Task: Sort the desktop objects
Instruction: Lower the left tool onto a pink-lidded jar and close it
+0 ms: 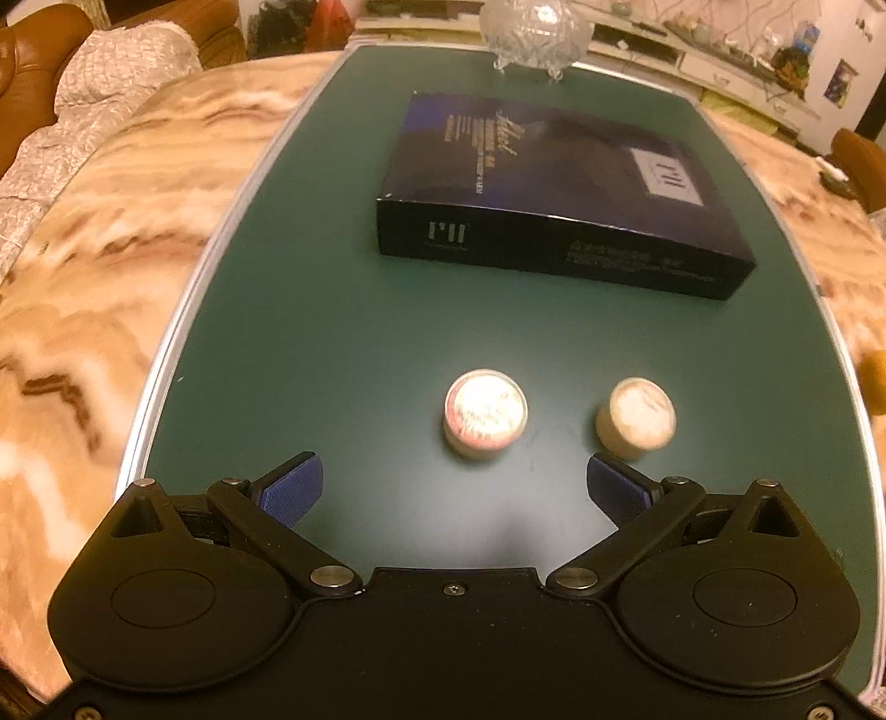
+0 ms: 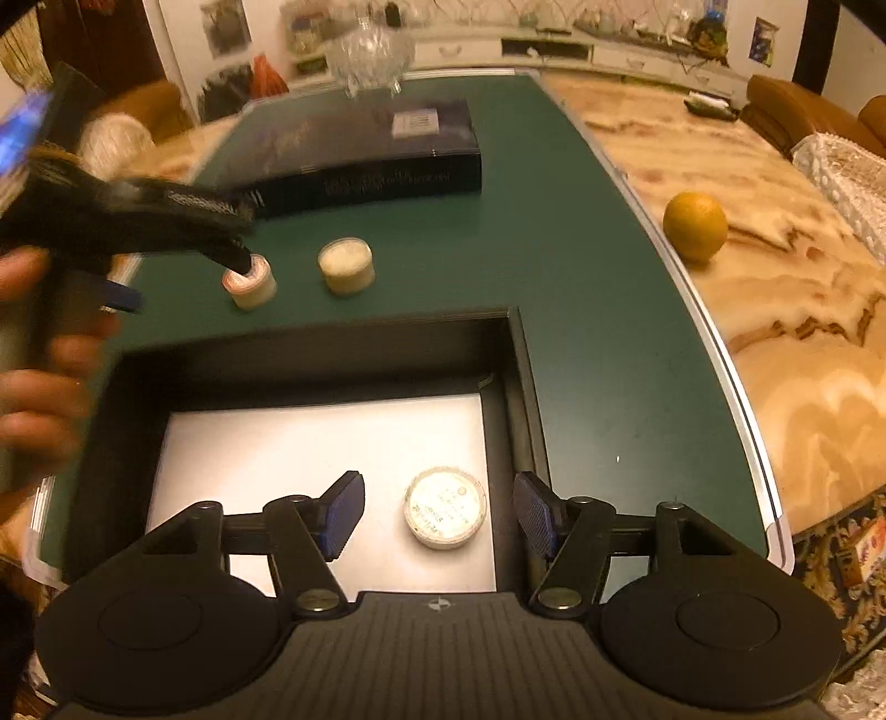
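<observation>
Two small round jars stand on the green mat: one with a pink-patterned lid and a cream one to its right. My left gripper is open, its blue pads wide apart just short of the pink-lidded jar. In the right wrist view that left gripper hangs over the pink-lidded jar, beside the cream jar. A third cream jar lies on the white floor of a dark open box. My right gripper is open above it, pads clear of the jar.
A long dark flat carton lies across the far half of the mat, with a cut-glass bowl behind it. An orange sits on the marbled tabletop right of the mat. A person's hand holds the left gripper.
</observation>
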`<move>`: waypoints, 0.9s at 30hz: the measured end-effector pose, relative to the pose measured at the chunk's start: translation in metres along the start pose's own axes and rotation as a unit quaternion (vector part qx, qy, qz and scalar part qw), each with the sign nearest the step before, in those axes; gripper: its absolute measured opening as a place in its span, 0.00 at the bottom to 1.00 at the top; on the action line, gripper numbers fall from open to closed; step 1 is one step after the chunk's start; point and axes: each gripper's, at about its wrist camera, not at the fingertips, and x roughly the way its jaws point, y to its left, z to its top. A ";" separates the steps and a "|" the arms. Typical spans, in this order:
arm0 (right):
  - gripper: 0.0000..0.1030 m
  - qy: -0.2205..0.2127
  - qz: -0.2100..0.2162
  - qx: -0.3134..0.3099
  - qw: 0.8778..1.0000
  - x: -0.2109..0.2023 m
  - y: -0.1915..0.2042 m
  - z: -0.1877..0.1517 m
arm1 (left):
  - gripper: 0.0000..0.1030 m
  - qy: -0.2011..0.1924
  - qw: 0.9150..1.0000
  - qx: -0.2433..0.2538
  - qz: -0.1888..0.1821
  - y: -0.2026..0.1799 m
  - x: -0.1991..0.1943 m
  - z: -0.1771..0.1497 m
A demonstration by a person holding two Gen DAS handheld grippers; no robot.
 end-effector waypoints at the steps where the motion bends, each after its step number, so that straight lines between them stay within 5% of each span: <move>1: 0.61 -0.005 0.005 0.000 1.000 -0.004 -0.001 0.000 | 0.99 0.003 1.000 0.000 -0.001 -0.001 0.004 0.001; 12: 0.61 -0.011 0.035 0.014 0.999 -0.010 -0.010 0.003 | 0.71 0.014 1.000 -0.007 -0.003 -0.002 0.033 0.011; 20: 0.61 -0.010 0.043 0.023 0.999 -0.012 -0.010 -0.001 | 0.42 0.019 1.000 0.003 0.002 -0.006 0.040 0.013; 27: 0.61 -0.016 0.041 0.020 0.999 -0.016 -0.007 -0.001 | 0.39 0.012 1.000 0.011 0.003 -0.008 0.036 0.011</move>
